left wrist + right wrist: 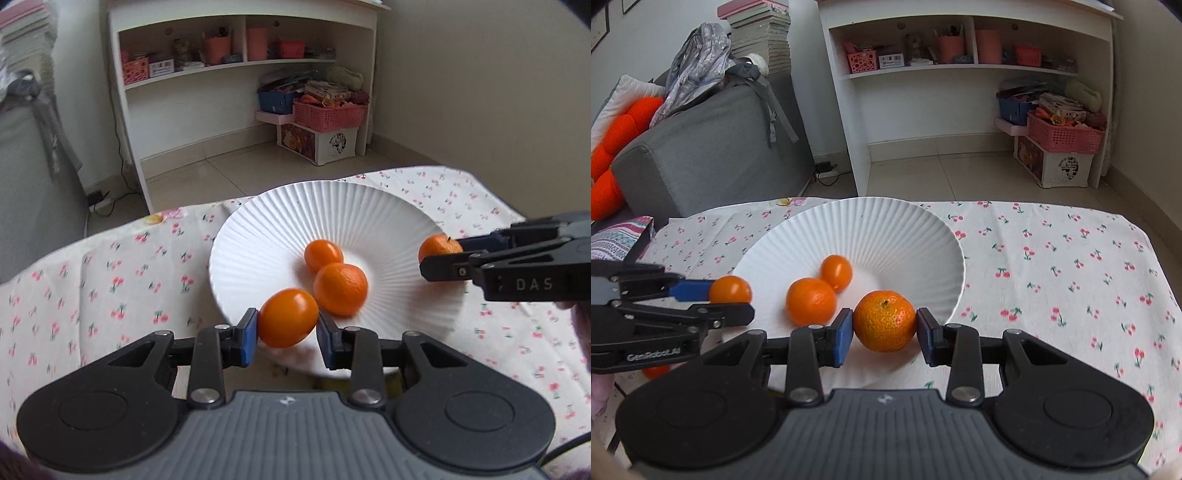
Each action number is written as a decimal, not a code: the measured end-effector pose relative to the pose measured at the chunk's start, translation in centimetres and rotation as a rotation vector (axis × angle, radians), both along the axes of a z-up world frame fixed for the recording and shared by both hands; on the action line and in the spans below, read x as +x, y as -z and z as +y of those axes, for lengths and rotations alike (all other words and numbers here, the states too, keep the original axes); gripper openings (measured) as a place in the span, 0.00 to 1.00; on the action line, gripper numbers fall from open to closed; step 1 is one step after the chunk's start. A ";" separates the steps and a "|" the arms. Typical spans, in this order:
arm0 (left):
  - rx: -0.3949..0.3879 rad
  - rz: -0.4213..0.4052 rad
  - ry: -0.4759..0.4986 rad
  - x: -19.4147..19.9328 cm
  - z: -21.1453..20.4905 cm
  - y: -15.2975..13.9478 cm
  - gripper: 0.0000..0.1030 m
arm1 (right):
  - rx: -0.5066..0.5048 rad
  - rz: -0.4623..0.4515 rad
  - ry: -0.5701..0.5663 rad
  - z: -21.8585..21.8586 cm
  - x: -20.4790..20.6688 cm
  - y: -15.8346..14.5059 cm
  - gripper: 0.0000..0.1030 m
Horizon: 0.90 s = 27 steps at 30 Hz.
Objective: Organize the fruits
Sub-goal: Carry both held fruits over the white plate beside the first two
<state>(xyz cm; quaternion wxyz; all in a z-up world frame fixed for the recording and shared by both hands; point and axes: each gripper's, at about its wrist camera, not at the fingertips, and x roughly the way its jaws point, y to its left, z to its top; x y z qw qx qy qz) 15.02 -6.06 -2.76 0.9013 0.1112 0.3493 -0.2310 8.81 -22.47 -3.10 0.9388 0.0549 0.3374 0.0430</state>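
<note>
The white ribbed plate (369, 210) is sitting on the cherry-print cloth (1052, 258) and holding two orange fruits (340, 288), touching each other near its middle. My left gripper (286, 332) is pinching a smooth orange fruit (288, 317) over the plate's near rim. My right gripper (884, 334) is clamping a dimpled tangerine (884, 320) at the plate's right edge.

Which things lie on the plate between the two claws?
Two loose orange fruits, a smooth one and a dimpled one, lie on the white plate, in both views.
</note>
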 end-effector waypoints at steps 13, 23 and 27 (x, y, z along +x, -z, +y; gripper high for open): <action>0.067 -0.005 0.092 3.3 -2.1 1.1 0.14 | -0.058 -0.029 -0.083 0.2 2.3 0.9 0.33; 0.048 -0.001 0.130 4.1 -2.9 1.7 0.15 | -0.042 -0.034 -0.109 0.0 2.6 1.2 0.34; 0.052 -0.005 0.125 4.0 -2.9 1.6 0.16 | -0.033 -0.033 -0.105 0.0 2.6 1.1 0.35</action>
